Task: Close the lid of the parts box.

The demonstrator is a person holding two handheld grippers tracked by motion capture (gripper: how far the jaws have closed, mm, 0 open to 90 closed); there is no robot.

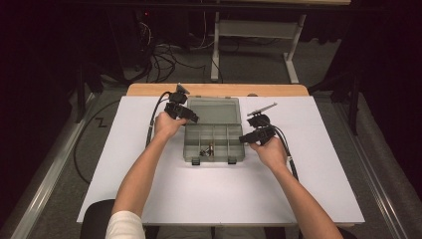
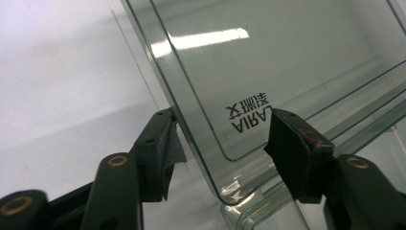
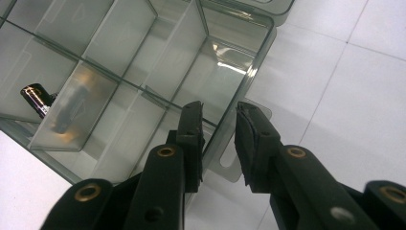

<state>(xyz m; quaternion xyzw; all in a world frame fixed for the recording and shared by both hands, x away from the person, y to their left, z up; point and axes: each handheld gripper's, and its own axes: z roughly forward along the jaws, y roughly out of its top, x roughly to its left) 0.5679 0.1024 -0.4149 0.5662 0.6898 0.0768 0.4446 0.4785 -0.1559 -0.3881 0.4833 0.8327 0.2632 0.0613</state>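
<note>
At centre frame on the white worktop (image 1: 149,199) sits the organiser box (image 1: 214,144), lid (image 1: 213,110) flat open. Left gripper (image 2: 220,139) straddles the lid's corner, jaws spread; right gripper (image 3: 218,132) straddles the side wall, unclamped. Likely closing: pinch first, swing slowly

Lab: cable tangle (image 1: 159,57), bench frame (image 1: 256,37)

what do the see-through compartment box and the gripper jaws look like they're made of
Grey-tinted compartment box: likely hard glossy plastic; light glints off its open lid and dividers show through. Right gripper jaws: matte black, probably plastic or metal, with brass-coloured rivets.
</note>
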